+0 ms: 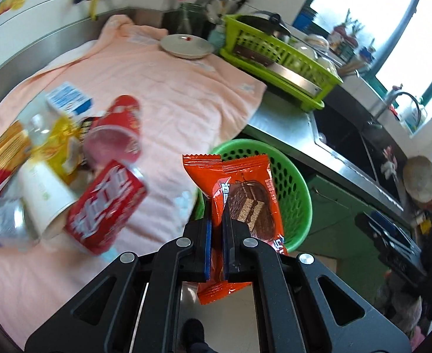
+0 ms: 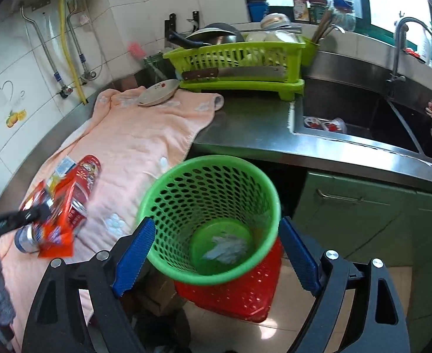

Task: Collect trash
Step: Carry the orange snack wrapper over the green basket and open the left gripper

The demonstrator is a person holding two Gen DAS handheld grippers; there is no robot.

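The left gripper (image 1: 216, 220), clamped on the orange chocolate-wafer wrapper (image 1: 239, 203) with its long axis pointing toward the green waste basket (image 1: 292, 176) just beyond, is nearer the drop than the empty, wide-apart right gripper (image 2: 216, 253) straddling that basket.

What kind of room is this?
It looks like a home kitchen. There is a steel sink with a tap, a green dish rack full of bowls and a pan, and a tiled wall behind the counter.
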